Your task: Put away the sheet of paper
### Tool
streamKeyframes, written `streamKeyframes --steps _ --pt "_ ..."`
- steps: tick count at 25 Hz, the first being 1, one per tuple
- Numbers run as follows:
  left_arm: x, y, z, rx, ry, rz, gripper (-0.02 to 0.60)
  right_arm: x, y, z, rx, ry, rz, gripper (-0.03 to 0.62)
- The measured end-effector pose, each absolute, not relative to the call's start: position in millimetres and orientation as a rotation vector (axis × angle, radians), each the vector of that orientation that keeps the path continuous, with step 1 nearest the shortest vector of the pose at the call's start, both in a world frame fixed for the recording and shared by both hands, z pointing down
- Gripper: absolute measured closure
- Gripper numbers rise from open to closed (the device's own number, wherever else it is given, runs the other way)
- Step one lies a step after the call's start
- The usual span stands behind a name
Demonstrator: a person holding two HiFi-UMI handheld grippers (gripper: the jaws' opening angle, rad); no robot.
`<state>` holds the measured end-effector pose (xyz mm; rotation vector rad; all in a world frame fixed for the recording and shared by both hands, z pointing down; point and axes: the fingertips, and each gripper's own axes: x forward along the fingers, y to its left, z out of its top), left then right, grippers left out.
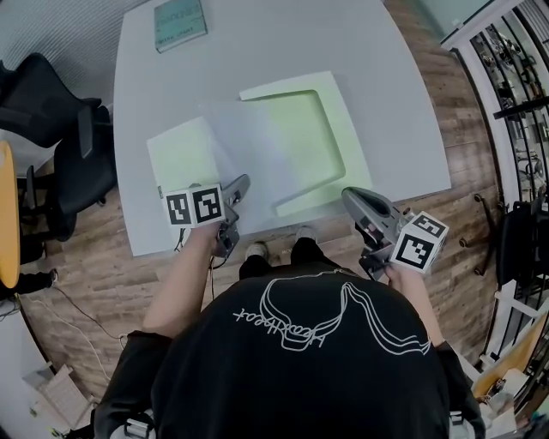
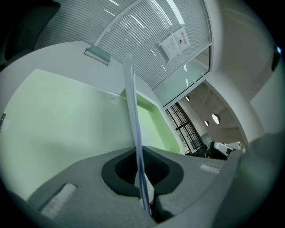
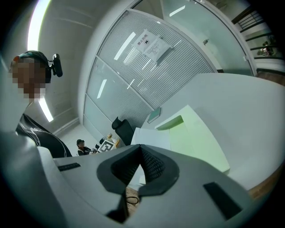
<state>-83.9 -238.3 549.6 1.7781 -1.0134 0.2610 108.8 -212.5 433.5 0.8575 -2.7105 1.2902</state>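
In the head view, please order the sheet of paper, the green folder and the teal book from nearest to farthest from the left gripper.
1. Sheet of paper, pinched in the left gripper.
2. Green folder, open under it.
3. Teal book, far left corner of the table.

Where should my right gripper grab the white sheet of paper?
Take the white sheet of paper by its near edge, just right of the left gripper that pinches it, coming from the near side. That edge seems lifted off the pale green folder, so opened jaws could slip around it.
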Motion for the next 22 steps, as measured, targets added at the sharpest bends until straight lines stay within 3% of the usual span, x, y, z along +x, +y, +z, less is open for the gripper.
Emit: streamKeyframes --steps 9,16,22 --pt "-62.7 -251.0 563.0 1.729 -1.029 0.241 0.571 135.6 -231.8 433.2 0.845 -2.704 1.281 0.585" --pt "-75.1 -247.3 568.7 1.718 -1.011 0.216 0.571 117.3 -228.8 432.0 0.819 -2.695 1.250 0.586" --pt "-30.1 -268.0 574.2 1.721 -0.987 0.242 0.571 153.6 -252.2 436.8 0.795 -2.693 1.259 0.585"
